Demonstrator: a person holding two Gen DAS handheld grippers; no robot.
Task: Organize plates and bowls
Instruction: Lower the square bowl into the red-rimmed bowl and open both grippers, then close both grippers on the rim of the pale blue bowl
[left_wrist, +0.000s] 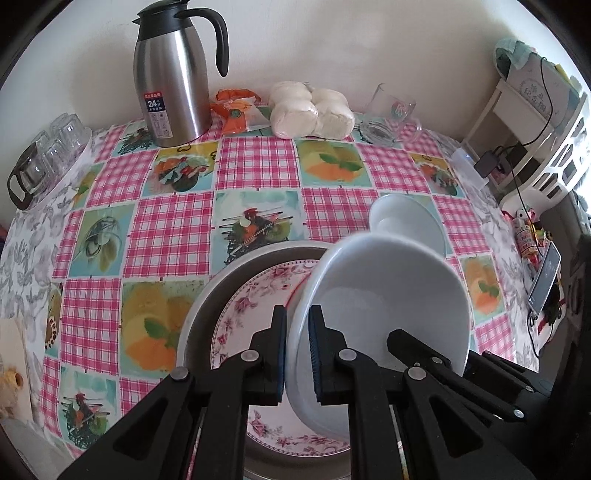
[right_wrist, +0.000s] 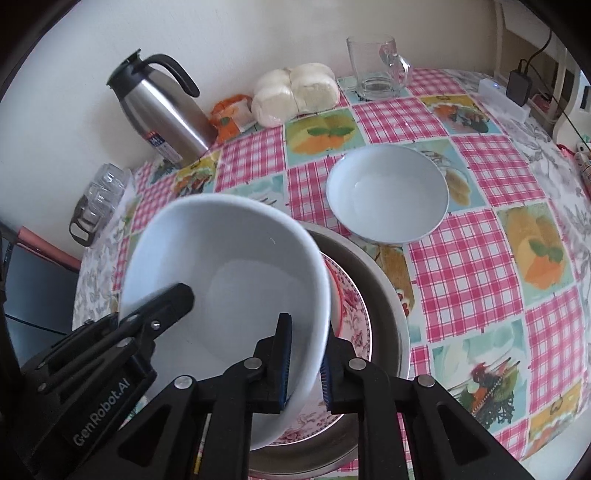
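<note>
Both claws, left (left_wrist: 297, 354) and right (right_wrist: 306, 360), clamp opposite rims of the white bowl (left_wrist: 384, 306), tilted above the floral plate (left_wrist: 255, 295). Glazed, slippery, breakable: grip the rim.

A plain cream wall (left_wrist: 332, 44) fills the top of both pictures. Under it sits a table with a shiny cloth (left_wrist: 177, 236) of pink checks and fruit squares. At the upper left a silver jug (left_wrist: 173, 77) with a black handle stands by the wall, with white buns (left_wrist: 310, 109) in a bag beside it. A clear glass mug (right_wrist: 376, 68) sits at the top. At the far right stands a white shelf (left_wrist: 546, 147) with black cables. Soft daylight falls on everything.
</note>
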